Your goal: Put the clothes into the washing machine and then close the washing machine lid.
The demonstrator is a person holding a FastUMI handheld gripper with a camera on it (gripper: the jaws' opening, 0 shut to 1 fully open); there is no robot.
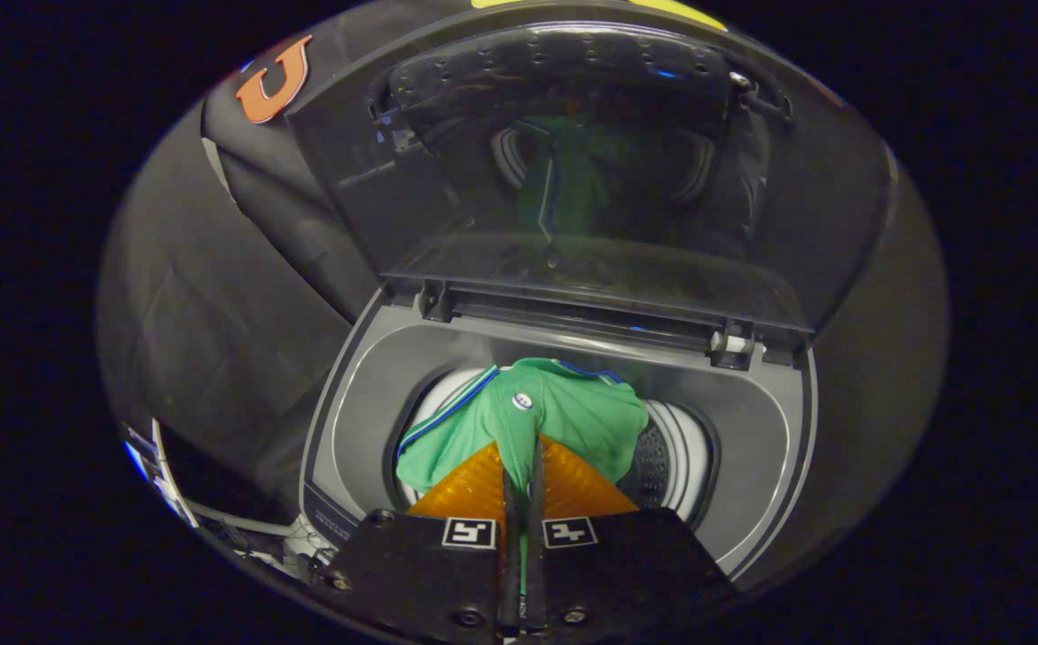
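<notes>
Angled down over the open washing machine (563, 430), the gripper (523, 452) has both fingers pinched tight on a green garment (563, 417) (blue-and-white trim) that hangs over the drum mouth, the lid (572, 161) standing upright beyond

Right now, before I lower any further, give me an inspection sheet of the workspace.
Surface: washing machine top, grey, open well around the drum.
Job's things: green garment with blue and white trim, hanging over the drum opening, not yet dropped in. Lid raised upright behind the drum, not closed.
Clutter: nothing seen on the machine top.
Grippers: tongs shut on the green garment, fabric pinched between both fingers, held above the drum.
Cables: nothing seen.
Surroundings: black cloth wall behind and beside the machine; blurred items low beside the machine, too small to tell.
</notes>
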